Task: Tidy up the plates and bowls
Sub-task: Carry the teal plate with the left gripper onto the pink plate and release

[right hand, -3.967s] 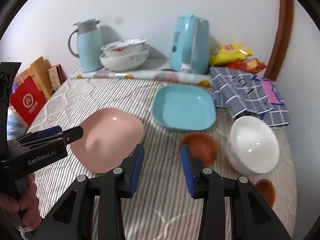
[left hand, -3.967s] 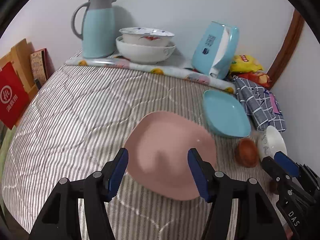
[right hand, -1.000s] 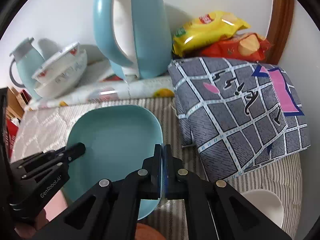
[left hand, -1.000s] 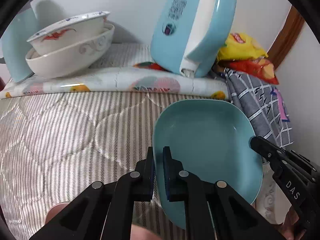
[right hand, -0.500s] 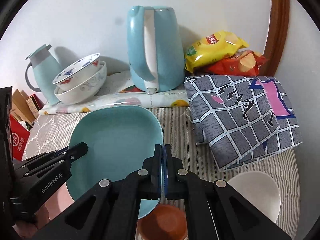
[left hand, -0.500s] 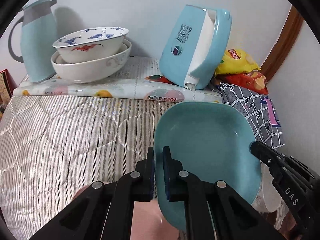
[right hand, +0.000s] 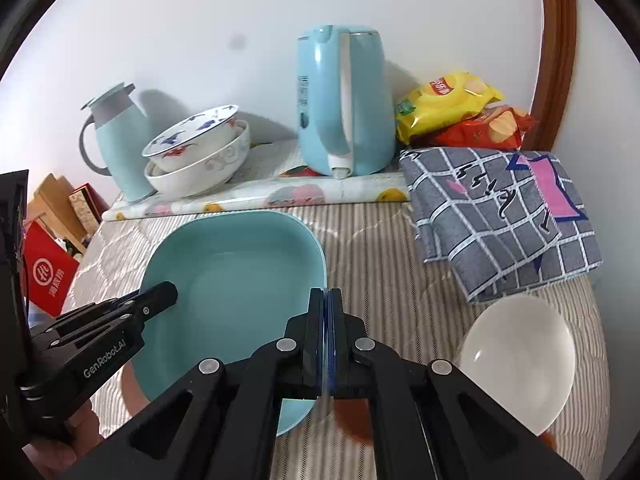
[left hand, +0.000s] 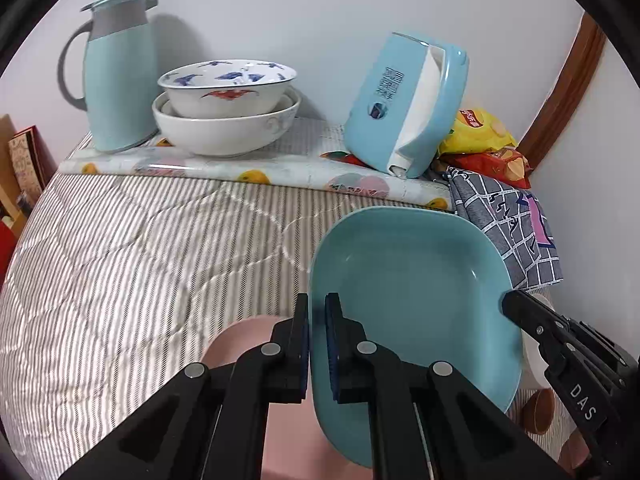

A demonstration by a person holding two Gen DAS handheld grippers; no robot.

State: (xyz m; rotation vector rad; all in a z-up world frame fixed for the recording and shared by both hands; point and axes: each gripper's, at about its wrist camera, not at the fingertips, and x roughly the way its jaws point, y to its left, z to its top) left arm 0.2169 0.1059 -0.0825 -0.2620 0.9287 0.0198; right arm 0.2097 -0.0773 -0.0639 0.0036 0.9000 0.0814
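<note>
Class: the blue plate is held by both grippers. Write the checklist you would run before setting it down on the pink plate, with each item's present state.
1. Left gripper clamped on the blue plate rim: ok.
2. Right gripper clamped on the opposite rim: ok.
3. Blue plate empty: ok.
4. Pink plate visible below the blue plate: ok, partly hidden.
5. Pink plate's whole top free of objects: cannot tell.
6. White bowl and brown bowl apart from the pink plate: ok.
</note>
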